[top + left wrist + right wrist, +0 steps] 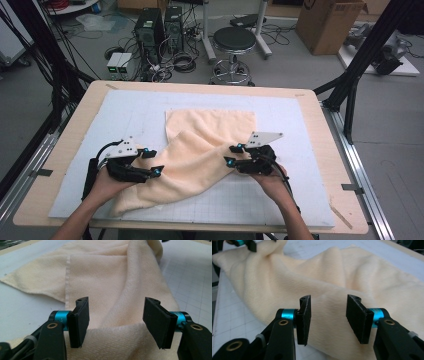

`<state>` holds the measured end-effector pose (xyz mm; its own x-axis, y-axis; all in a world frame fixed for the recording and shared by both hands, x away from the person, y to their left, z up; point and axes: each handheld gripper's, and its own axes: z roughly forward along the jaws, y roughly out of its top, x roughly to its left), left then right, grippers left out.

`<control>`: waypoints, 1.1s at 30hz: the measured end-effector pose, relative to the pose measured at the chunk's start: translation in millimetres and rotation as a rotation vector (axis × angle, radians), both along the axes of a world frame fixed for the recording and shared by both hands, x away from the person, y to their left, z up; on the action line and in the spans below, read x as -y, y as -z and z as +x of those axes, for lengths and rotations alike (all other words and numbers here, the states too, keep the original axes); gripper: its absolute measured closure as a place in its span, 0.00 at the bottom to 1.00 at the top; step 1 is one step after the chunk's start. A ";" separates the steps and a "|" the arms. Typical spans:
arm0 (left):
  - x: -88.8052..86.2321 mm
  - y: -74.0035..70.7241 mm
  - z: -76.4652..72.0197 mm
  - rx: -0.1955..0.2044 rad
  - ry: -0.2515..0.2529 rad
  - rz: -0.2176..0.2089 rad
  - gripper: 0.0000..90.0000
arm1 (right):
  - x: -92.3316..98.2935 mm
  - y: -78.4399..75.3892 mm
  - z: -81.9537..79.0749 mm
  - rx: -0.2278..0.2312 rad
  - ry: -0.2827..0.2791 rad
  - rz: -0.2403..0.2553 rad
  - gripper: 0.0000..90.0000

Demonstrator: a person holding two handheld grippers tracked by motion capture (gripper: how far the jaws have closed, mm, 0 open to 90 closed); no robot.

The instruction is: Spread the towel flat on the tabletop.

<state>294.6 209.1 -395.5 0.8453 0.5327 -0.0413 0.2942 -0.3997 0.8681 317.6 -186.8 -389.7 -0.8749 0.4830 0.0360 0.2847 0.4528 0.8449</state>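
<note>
A cream towel [200,150] lies crumpled and partly folded across the white grid mat [125,125]. My left gripper [155,161] sits at the towel's left side. In the left gripper view its jaws [116,325] stand wide open over the towel [112,277], with cloth between the pads but not pinched. My right gripper [231,154] is at the towel's right side. In the right gripper view [328,320] its jaws stand apart just above the towel [332,277], gripping nothing. The left gripper's fingertips [249,245] show at the far top left of that view.
The mat covers a wooden table [320,150]. Bare mat lies to the far left, far right and along the back. Beyond the table are a black stool [234,42], computer towers [160,27], a cardboard box [330,22] and black frame posts [360,65].
</note>
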 end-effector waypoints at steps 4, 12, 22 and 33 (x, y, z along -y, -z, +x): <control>-4.3 0.5 2.0 -0.001 -0.015 0.000 0.43 | -21.5 17.6 -0.8 -0.035 -0.063 -0.021 0.56; -17.7 7.0 3.2 -0.020 -0.048 -0.013 0.43 | -43.3 46.2 2.1 -0.042 -0.075 -0.142 0.68; -17.5 1.1 -2.8 0.001 -0.034 -0.024 0.43 | -30.4 33.1 -8.4 -0.024 -0.116 -0.127 0.93; -11.5 -4.5 -6.6 0.014 -0.021 -0.031 0.43 | 30.0 -6.4 -52.3 0.026 -0.109 -0.015 0.94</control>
<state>288.0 220.6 -391.0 0.8346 0.5489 -0.0465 0.2901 -0.3661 0.8842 265.3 -216.9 -383.4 -0.9226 0.3857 0.0062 0.2117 0.4928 0.8440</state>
